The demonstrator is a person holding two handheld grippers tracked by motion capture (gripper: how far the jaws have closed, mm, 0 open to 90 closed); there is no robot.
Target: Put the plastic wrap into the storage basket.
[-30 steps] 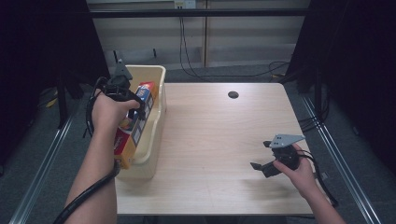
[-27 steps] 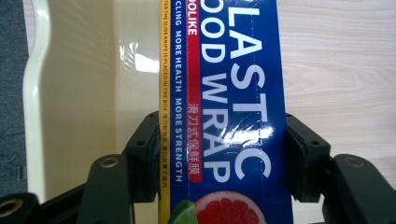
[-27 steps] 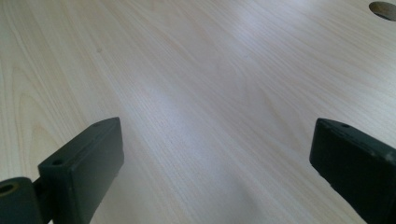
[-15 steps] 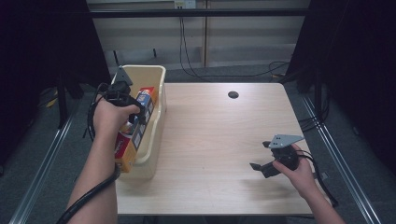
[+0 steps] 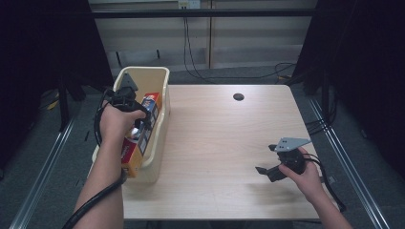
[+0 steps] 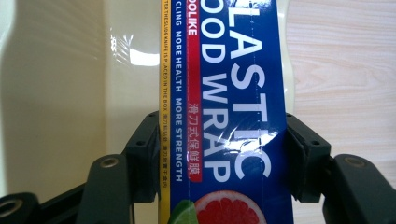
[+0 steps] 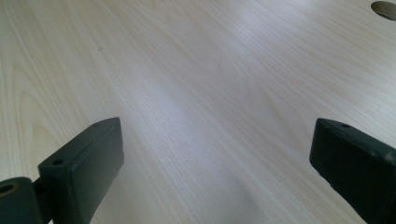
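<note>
Over the cream plastic bin [image 5: 160,119] at the surface's [image 5: 224,143] left edge, the left gripper [image 6: 219,154] clamps its fingers [image 6: 306,149] on a glossy blue plastic wrap box [image 6: 229,93], now drawn slightly nearer the person (apparently being lifted out). The right gripper [image 5: 270,171] rests open on pale woodgrain.

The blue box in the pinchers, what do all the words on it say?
All on the plastic wrap box, held by the left gripper:
"LASTIC OOD WRAP", big white letters, cut off at the edge.
"CLING MORE HEALTH MORE STRENGTH", small white.
"OOLIKE", on the red strip.
Chinese characters below it: I can't read them.
Tiny print on the yellow edge: too small.
</note>
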